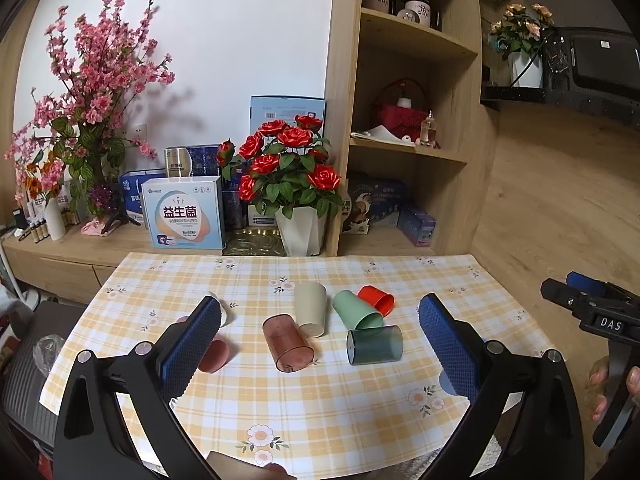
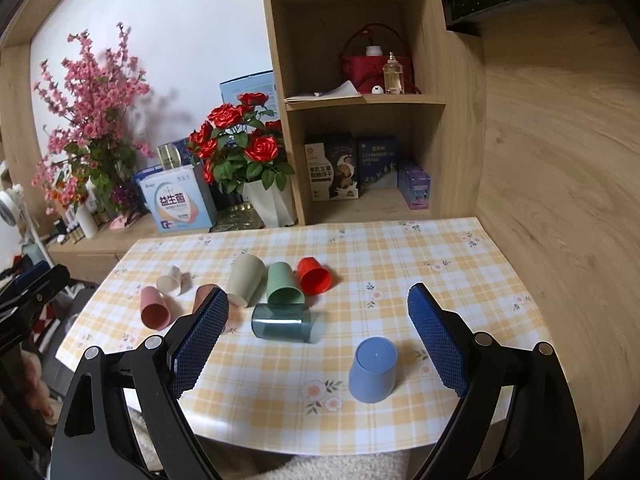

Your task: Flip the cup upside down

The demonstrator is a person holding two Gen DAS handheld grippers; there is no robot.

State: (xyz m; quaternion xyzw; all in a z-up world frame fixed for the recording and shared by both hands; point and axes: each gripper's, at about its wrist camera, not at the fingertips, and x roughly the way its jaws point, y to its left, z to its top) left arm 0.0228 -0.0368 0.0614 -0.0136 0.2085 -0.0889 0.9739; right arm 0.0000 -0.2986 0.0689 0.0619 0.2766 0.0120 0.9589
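One cup stands inverted; both grippers hover open and empty over the rest.

The blue plastic cup (image 2: 373,369) rests mouth-down on the yellow checked tablecloth (image 2: 400,264). Beyond it and to its left, the smoky-teal translucent cup (image 2: 281,322) lies on its side among others. The right gripper (image 2: 318,336) and left gripper (image 1: 320,344) have jaws spread wide, holding nothing. Next, probably, one closes across a lying cup.
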